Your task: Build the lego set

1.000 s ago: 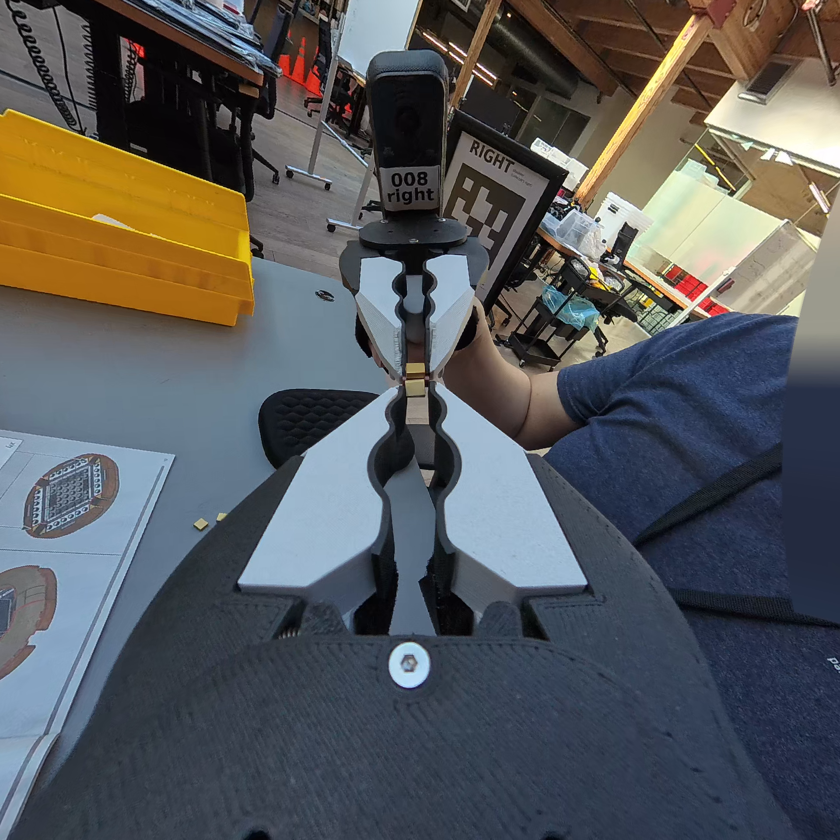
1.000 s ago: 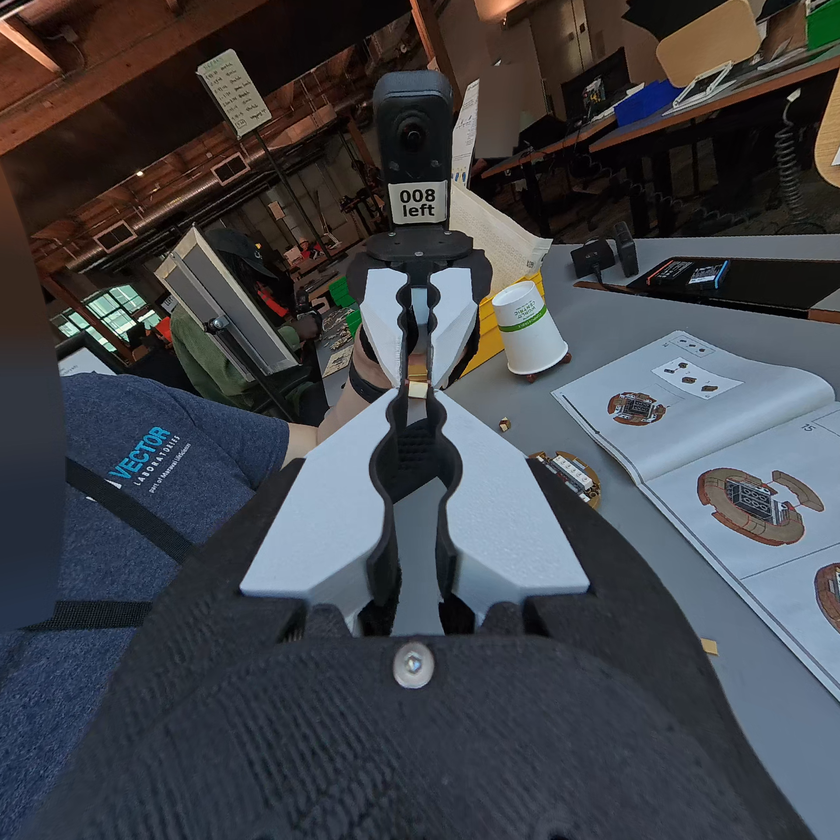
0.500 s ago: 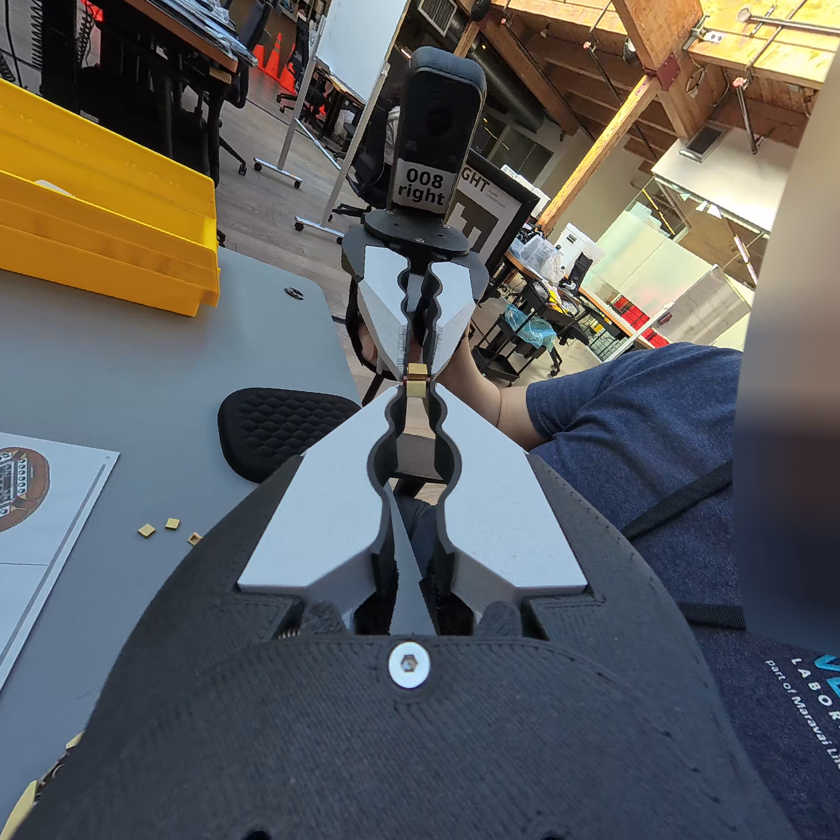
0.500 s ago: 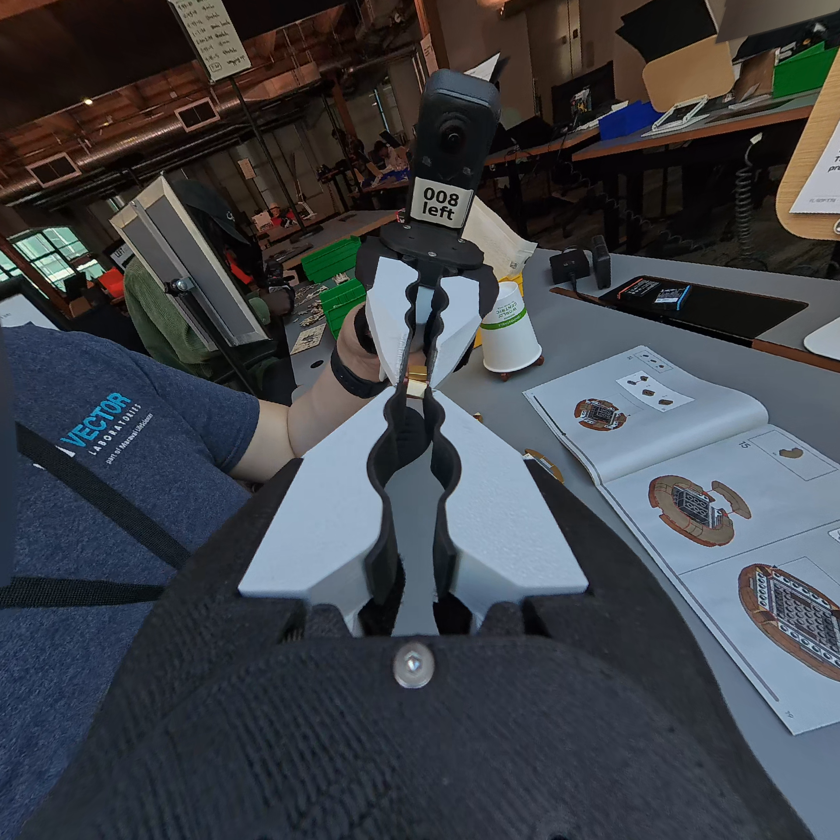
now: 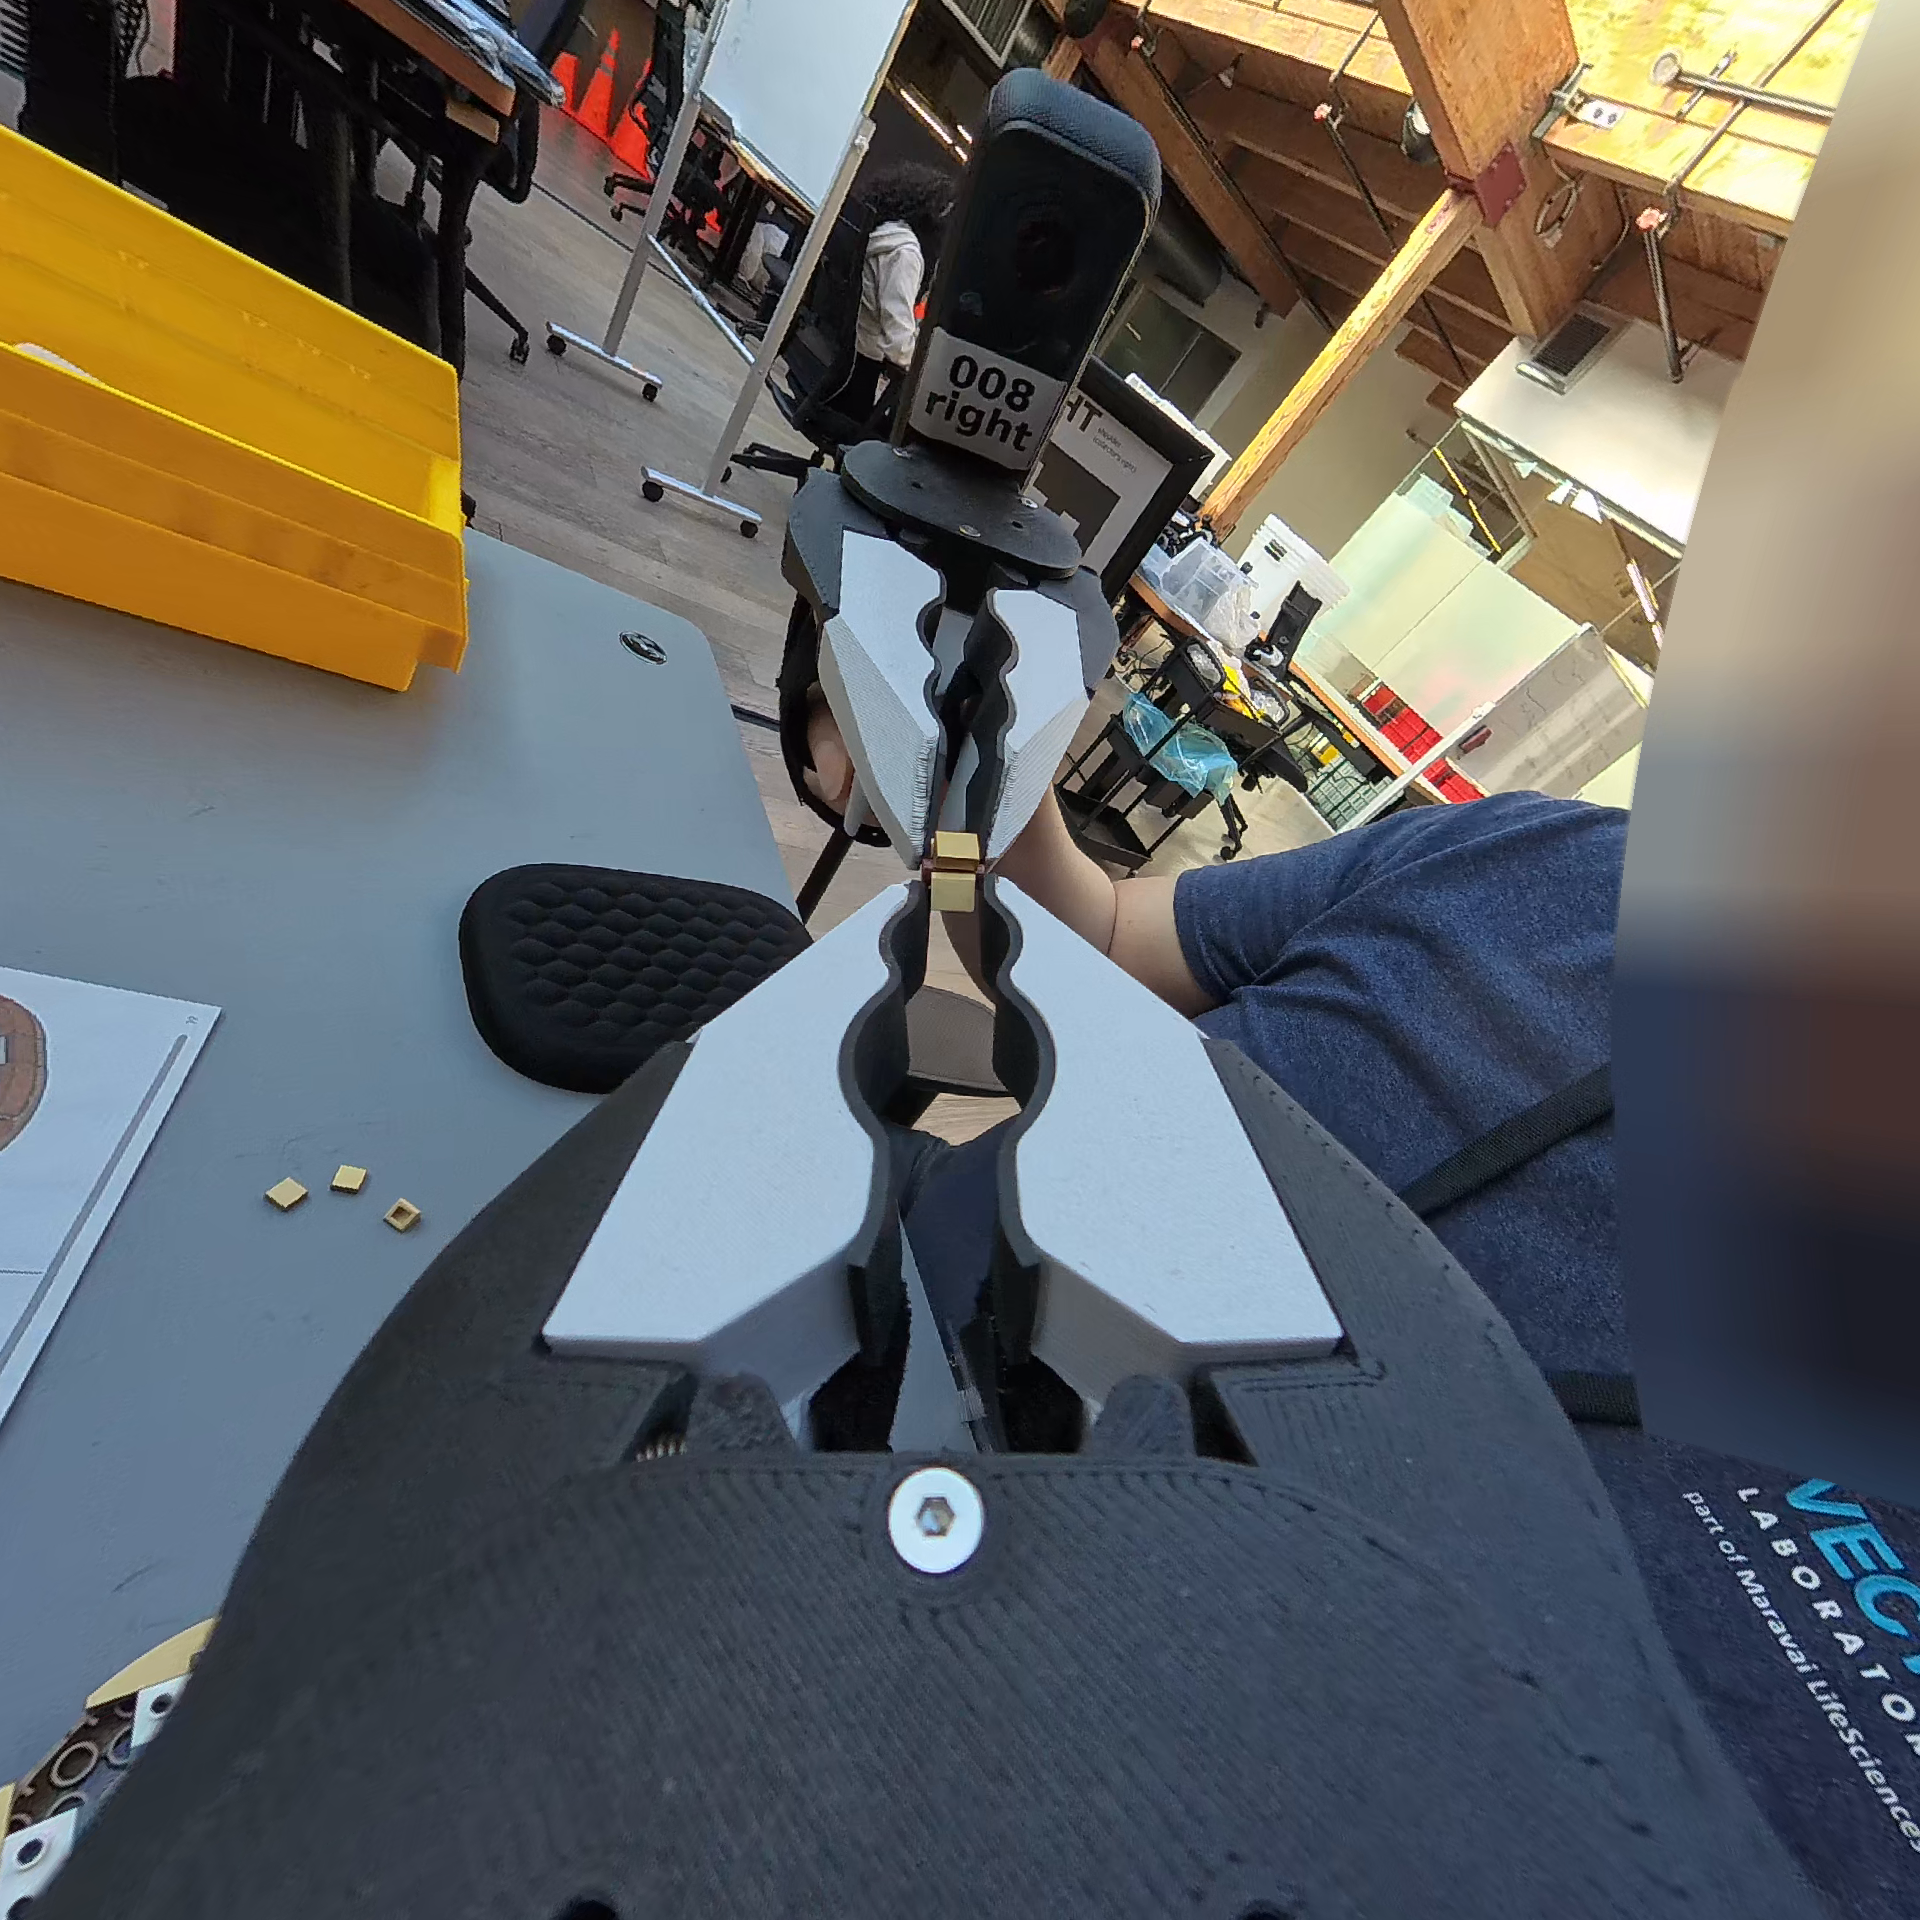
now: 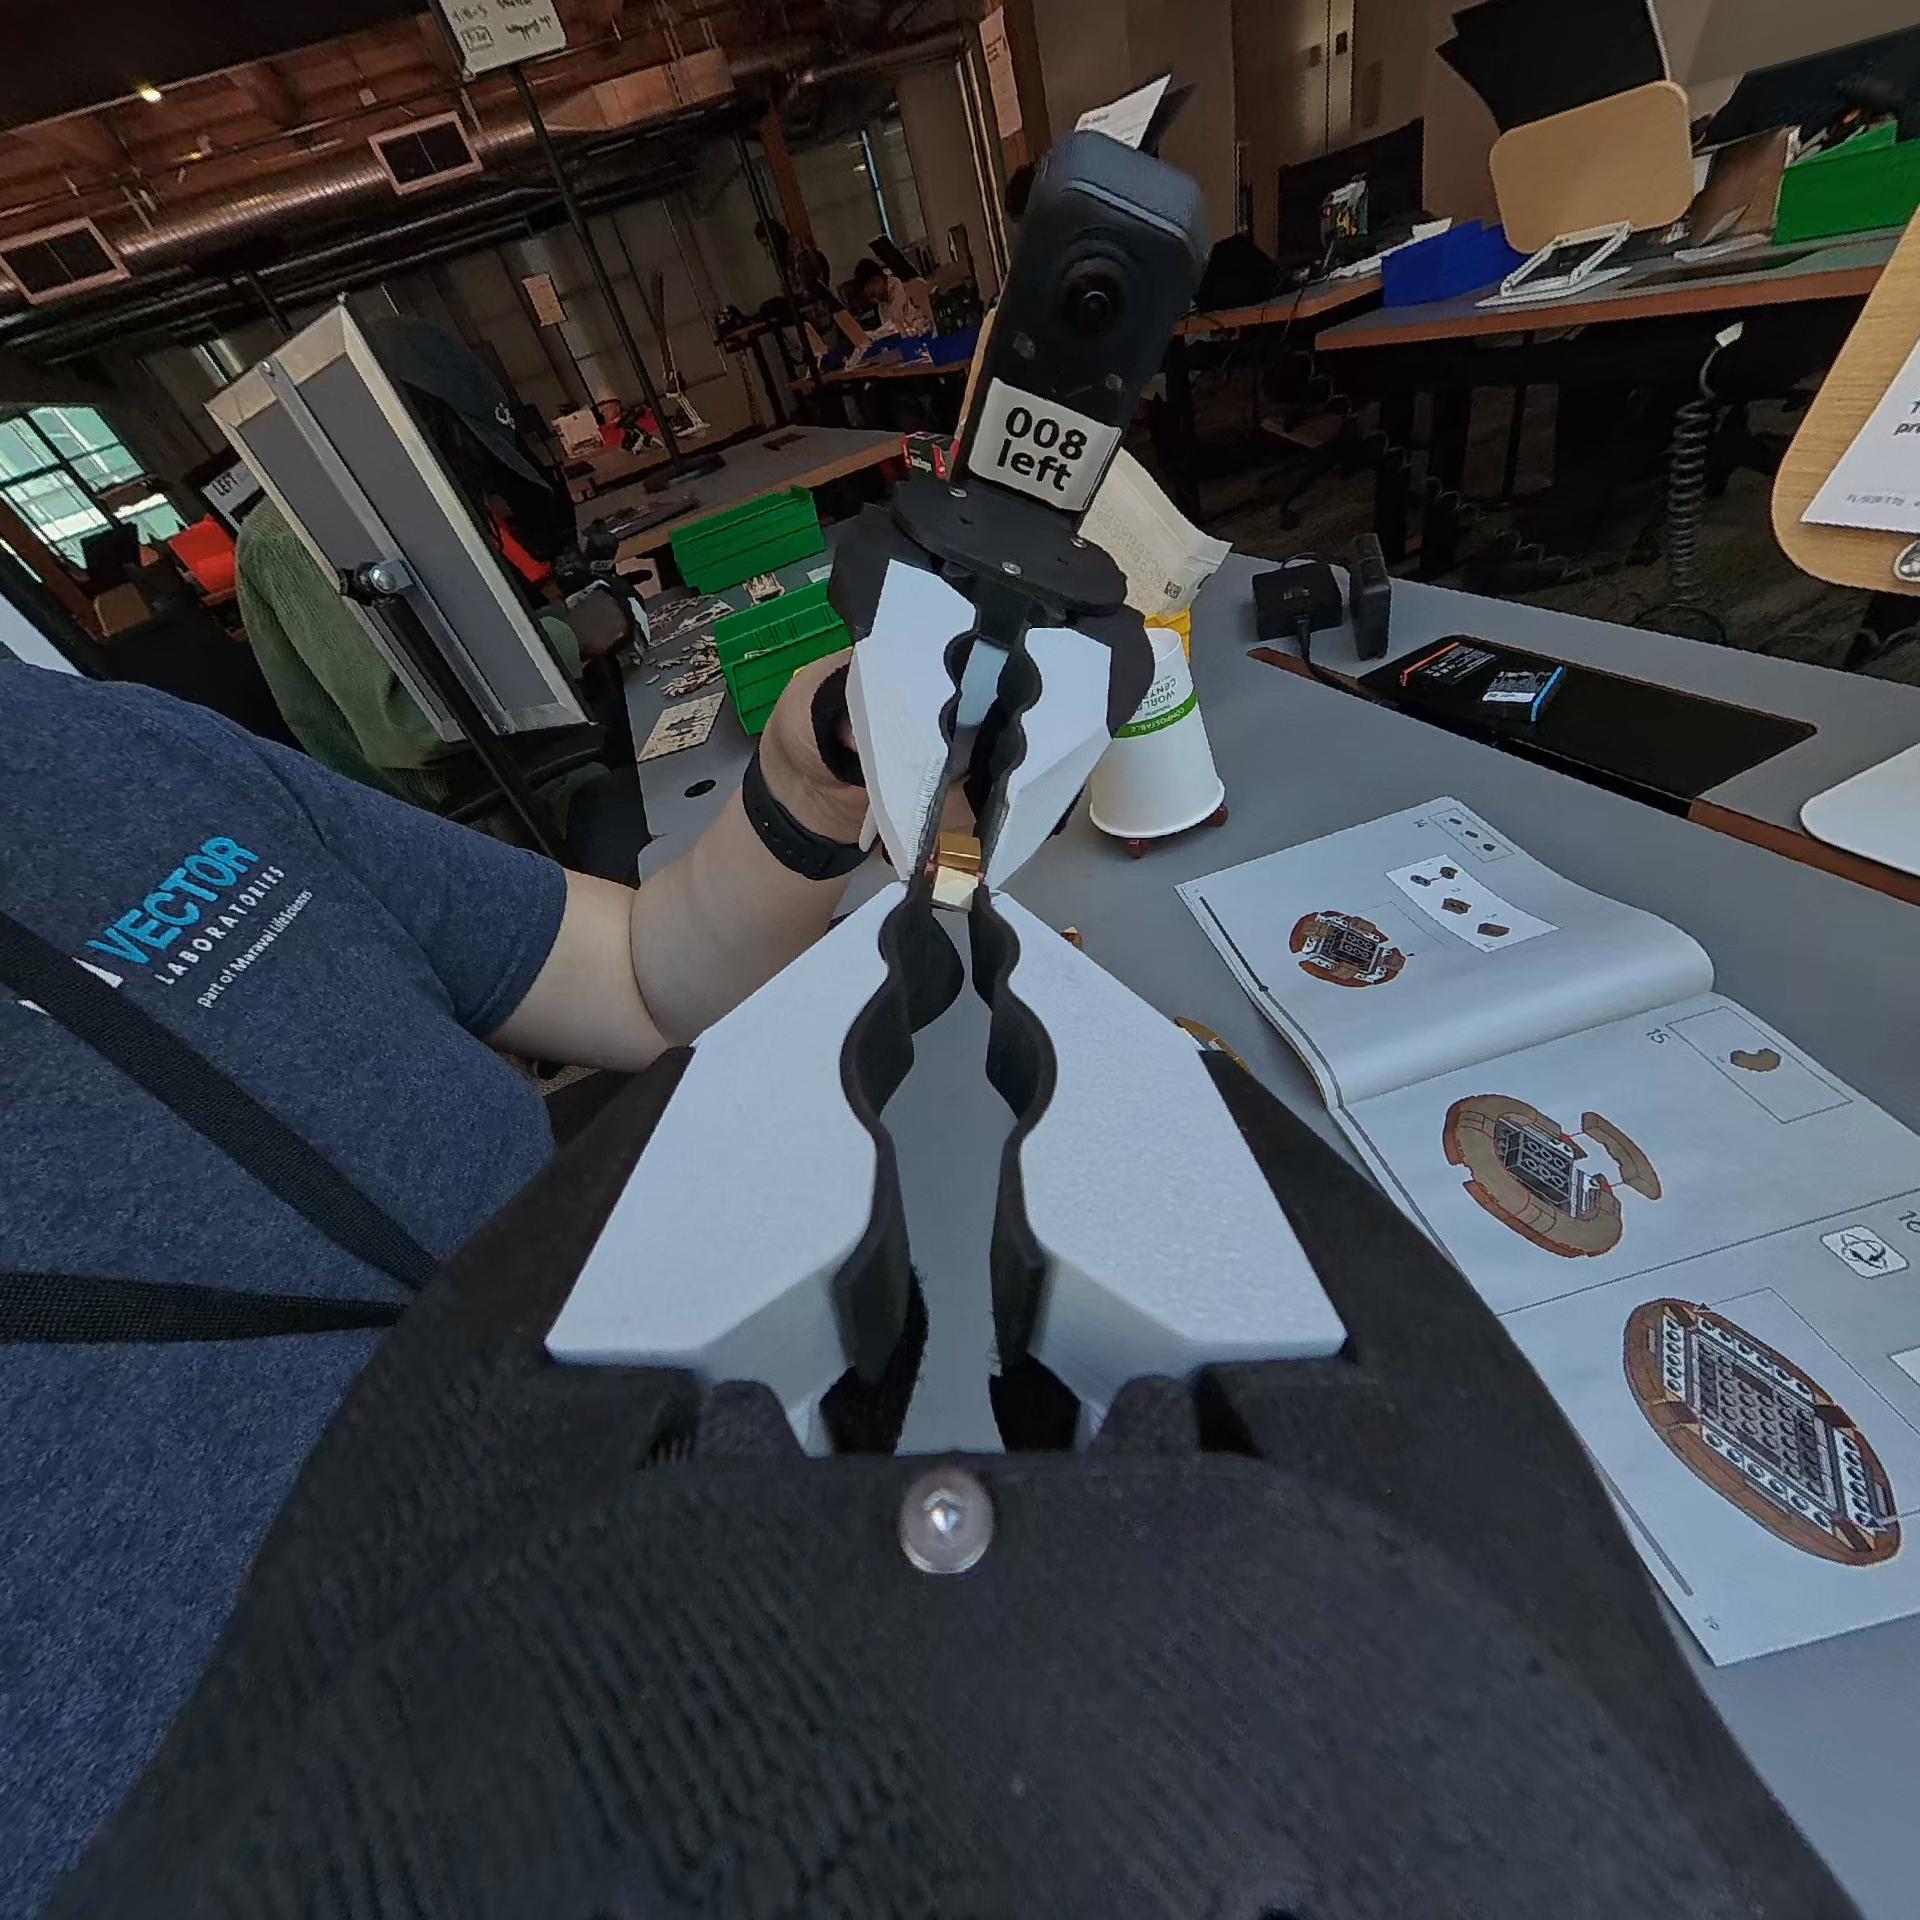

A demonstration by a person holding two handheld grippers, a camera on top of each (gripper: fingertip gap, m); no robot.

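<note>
**A:** Left wrist view: your left gripper (image 5: 951, 902) pinches a gold piece (image 5: 952, 891), and the right gripper (image 5: 954, 840) facing it pinches another (image 5: 955, 850). They're stacked tip to tip, touching, in the air off the table's (image 5: 312, 831) near edge.

**B:** Yep, both clamped narrow. I'd guess you press straight along the shared axis; there's open room all around.

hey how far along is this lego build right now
Done: a partly built round model lies at the table's near edge. In hand: the left hand-held gripper and the right hand-held gripper each pinch a small tan piece, and, held tip to tip in the air. Left: three loose tan pieces wait on the table, and the open instruction booklet shows further steps.
</note>
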